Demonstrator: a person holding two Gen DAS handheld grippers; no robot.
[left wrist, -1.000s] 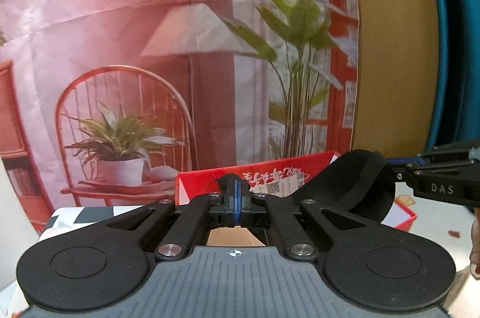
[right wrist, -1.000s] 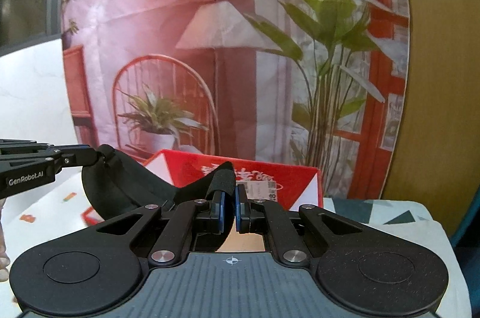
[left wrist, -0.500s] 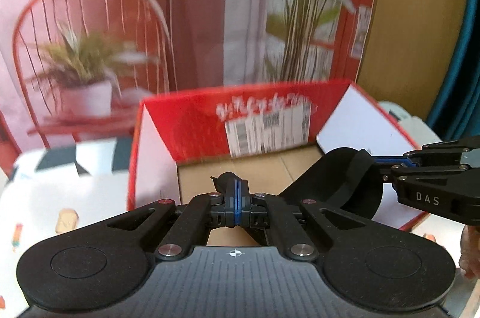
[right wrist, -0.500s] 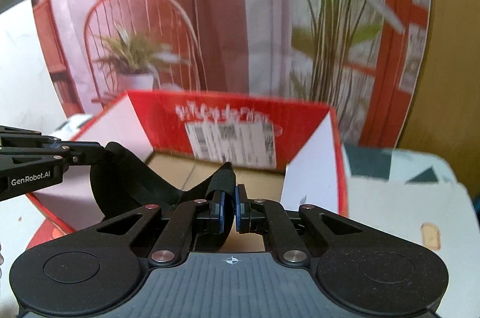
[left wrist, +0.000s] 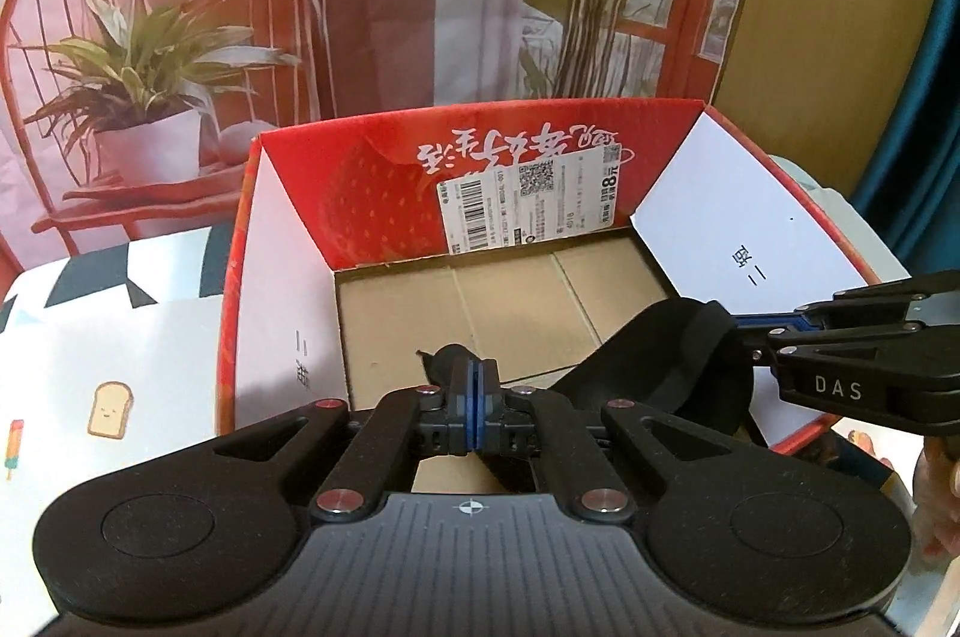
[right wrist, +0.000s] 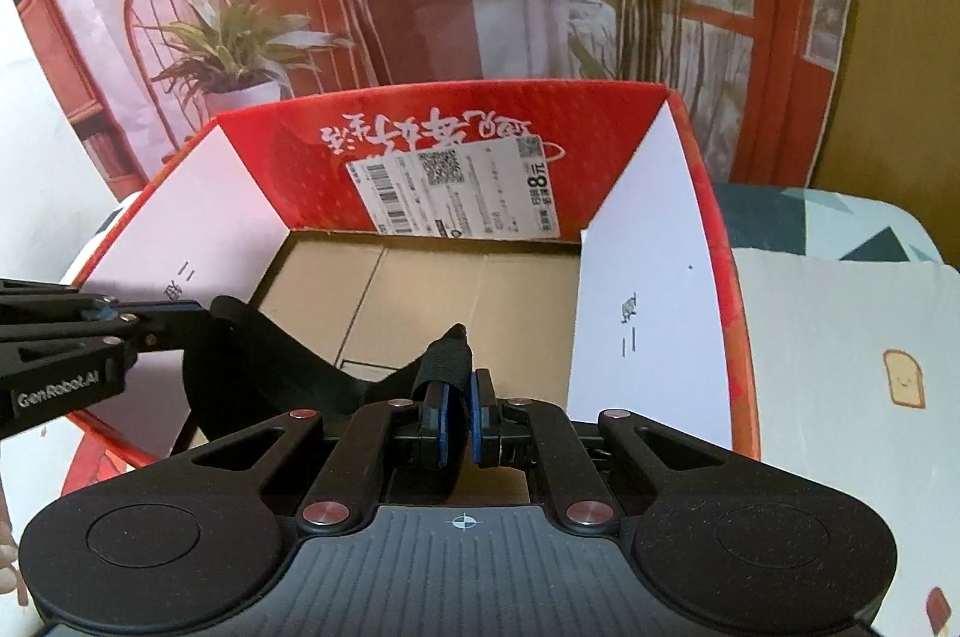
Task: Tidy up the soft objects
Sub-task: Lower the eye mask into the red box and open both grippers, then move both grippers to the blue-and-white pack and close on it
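Observation:
A black soft fabric piece (left wrist: 654,367), shaped like a sleep mask, hangs stretched between my two grippers above the open red cardboard box (left wrist: 372,193). My left gripper (left wrist: 476,400) is shut on one end of it, near the box's front. The right gripper (left wrist: 744,328) comes in from the right and pinches the other end. In the right wrist view the right gripper (right wrist: 459,397) is shut on a black strap end, while the fabric (right wrist: 258,367) curves left to the left gripper (right wrist: 198,316). The box (right wrist: 288,169) holds nothing on its brown bottom.
White inner flaps line the box's left and right sides, and a shipping label sits on its back wall. The box stands on a tablecloth (left wrist: 108,337) printed with toast. A printed backdrop of a chair and plants hangs behind. A person's fingers (left wrist: 936,487) show at the right edge.
Both grippers have tipped downward and sunk toward the box, which has risen in both views until its whole inside shows. Both still grip the black fabric.

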